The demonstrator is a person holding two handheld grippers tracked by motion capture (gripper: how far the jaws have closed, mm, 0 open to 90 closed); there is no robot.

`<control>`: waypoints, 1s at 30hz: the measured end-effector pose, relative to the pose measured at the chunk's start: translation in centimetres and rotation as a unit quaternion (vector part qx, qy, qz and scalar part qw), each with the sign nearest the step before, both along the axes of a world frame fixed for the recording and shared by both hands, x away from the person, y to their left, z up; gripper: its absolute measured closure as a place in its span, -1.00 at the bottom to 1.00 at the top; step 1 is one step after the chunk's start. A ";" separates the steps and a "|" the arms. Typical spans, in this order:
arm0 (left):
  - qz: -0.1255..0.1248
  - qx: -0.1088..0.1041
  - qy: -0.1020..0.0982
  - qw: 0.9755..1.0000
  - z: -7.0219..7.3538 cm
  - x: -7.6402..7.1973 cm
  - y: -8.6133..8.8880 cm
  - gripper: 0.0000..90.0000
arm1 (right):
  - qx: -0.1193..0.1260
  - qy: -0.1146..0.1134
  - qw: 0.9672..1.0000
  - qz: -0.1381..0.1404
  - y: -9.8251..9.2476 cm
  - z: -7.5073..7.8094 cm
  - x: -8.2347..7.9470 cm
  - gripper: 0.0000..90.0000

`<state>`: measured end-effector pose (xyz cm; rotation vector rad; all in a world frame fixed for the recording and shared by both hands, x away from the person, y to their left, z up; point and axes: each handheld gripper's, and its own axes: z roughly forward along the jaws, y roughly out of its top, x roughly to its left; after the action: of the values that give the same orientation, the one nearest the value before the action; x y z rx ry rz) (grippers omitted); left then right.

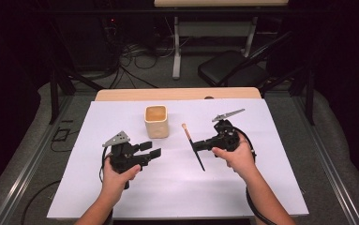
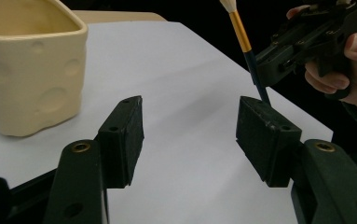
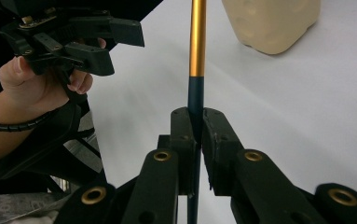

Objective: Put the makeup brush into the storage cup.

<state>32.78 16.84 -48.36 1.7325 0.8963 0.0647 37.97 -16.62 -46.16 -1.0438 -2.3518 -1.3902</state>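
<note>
1. You are working over a desk (image 1: pixel 121 197) covered with a white sheet, both hands coming in from the near edge, and nothing is crowding you.
2. Your cream cup (image 1: pixel 156 121) is standing upright toward the far middle of the sheet, mouth up, well apart from both tongs. It looks like the place for the brush, so be treating its opening as your target.
3. Your left tongs (image 1: pixel 153 149) are hanging released just near of the cup, nothing between the jaws. Be keeping them out of the brush's path, or be bringing them round the cup to steady it; that is my read, not a certainty.
4. Your right tongs (image 1: pixel 198 146) are clenching the paintbrush (image 1: pixel 192 146) on its dark handle, below the gold ferrule (image 3: pixel 197 37).
5. The brush is standing clear of the sheet, bristle tip (image 1: pixel 184 125) pointing away from you, to the right of the cup. Be tipping it upright before you are lowering it, and be going slowly: the grip is narrow, so the handle may pivot.
</note>
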 end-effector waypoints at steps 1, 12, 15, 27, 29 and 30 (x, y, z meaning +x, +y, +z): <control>-0.001 -0.003 0.004 1.000 0.0 0.1 -0.1 -0.08 | 0.001 0.000 1.000 -0.001 0.0 0.0 0.0 0.84; -0.003 -0.012 0.030 0.999 0.0 0.7 -0.8 -0.06 | 0.009 -0.004 1.000 -0.010 0.1 -0.3 -0.3 0.84; -0.004 -0.017 0.030 0.999 0.1 0.8 -1.1 -0.06 | 0.008 -0.007 1.000 -0.011 0.2 -0.4 -0.3 0.84; -0.002 -0.047 0.051 0.998 0.2 1.5 -2.0 -0.05 | 0.017 -0.007 1.000 -0.015 0.3 -0.9 -0.5 0.84; -0.003 -0.046 0.052 0.998 0.3 1.6 -2.2 -0.02 | 0.017 -0.004 1.000 -0.017 0.3 -0.9 -0.5 0.84; -0.004 -0.047 0.052 0.998 0.3 1.6 -2.3 -0.02 | 0.017 -0.003 1.000 -0.017 0.3 -1.0 -0.5 0.84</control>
<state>34.36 14.58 -48.06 1.6640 0.9531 -0.0726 37.47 -16.33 -47.12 -1.0752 -2.3177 -1.4421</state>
